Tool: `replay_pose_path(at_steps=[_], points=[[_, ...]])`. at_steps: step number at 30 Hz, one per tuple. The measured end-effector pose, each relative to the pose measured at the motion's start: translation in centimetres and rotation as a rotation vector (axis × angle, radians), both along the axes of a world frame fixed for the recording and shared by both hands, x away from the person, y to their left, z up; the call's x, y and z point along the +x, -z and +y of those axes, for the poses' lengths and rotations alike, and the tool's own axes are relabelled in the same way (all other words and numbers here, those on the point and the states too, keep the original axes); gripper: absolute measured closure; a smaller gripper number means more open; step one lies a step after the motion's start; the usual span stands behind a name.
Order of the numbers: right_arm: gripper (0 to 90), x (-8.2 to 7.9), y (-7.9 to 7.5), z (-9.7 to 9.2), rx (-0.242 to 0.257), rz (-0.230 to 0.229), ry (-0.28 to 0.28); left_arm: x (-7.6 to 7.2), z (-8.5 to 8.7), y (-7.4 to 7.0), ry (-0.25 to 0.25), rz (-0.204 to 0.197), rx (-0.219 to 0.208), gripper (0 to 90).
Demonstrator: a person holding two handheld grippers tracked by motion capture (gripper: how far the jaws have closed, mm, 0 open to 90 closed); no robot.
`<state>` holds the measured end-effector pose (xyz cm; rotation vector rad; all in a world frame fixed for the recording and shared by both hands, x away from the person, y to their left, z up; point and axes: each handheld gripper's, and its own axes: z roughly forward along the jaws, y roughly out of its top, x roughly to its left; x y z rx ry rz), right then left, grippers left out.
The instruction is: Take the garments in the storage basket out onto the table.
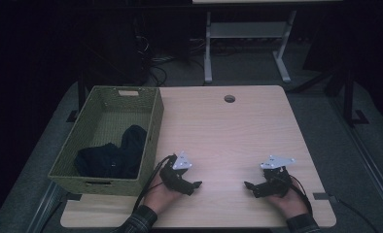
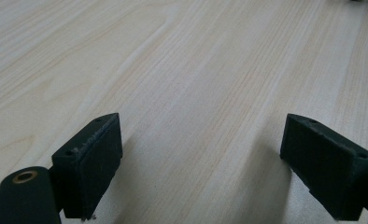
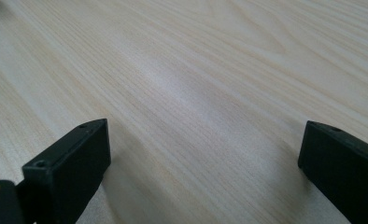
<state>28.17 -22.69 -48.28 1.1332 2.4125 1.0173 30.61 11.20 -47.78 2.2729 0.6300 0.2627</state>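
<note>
a light wooden table [image 1: 238, 126] has a round hole [image 1: 229, 98] near its far edge; beyond it on the floor stands a grey desk frame [image 1: 243, 43].

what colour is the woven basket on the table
Olive green, a woven basket; it shows best in the high view.

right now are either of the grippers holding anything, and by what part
Nothing is held. The left gripper and right gripper both rest open on the wooden table, with bare tabletop between their jaws. The dark cloth lies untouched in the green woven basket.
</note>
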Motion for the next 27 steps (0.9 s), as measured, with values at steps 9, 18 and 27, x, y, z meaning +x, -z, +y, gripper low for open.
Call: replay_pose_path(at_steps=[9, 18, 27], points=[[1.8, 0.0, 0.0, 0.0, 0.001, -0.002, -0.002, 0.0, -0.1, -0.1, -0.002, 0.002, 0.006, 12.5], [1.8, 0.0, 0.0, 0.0, 0.001, -0.002, -0.002, 0.2, -0.5, -0.6, 0.008, 0.046, 0.039, 13.6], [1.8, -0.1, 0.0, -0.1, 0.001, -0.003, -0.008, 0.3, -0.8, -1.2, 0.012, 0.064, 0.050, 13.7]])
